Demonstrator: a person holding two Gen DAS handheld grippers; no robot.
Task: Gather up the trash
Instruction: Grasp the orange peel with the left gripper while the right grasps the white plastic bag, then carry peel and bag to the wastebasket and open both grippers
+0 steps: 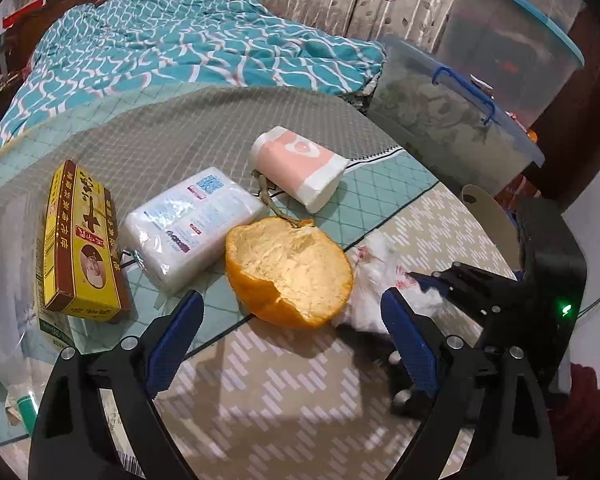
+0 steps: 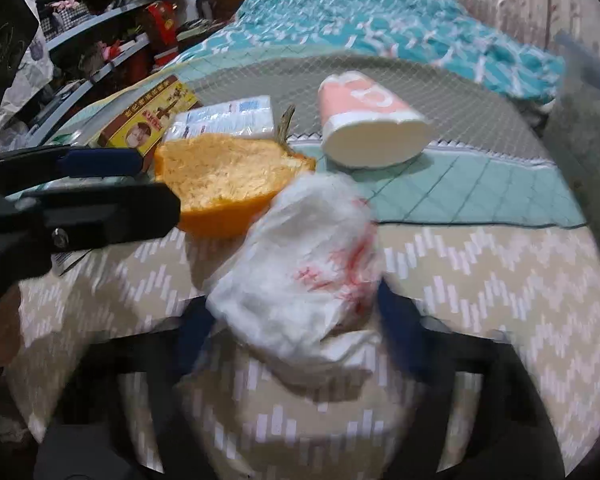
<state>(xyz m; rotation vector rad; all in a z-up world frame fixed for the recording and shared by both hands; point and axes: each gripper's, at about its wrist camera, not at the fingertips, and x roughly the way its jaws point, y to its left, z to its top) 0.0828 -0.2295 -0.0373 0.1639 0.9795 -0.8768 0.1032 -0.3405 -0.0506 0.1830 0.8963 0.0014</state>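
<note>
Left gripper (image 1: 292, 312) open, jaws spread either side of orange peel (image 1: 290, 270). Right gripper (image 2: 296, 320) clamped on crumpled white plastic bag (image 2: 300, 276), touching the peel.

I note the trash lying clustered on the quilted bed cover: a hollow orange peel (image 1: 288, 270), pith side up, stem attached; touching its right edge, a crumpled white plastic bag (image 2: 300, 276) with red print; behind, a pink-and-white carton (image 1: 300, 168) tipped on its side.
</note>
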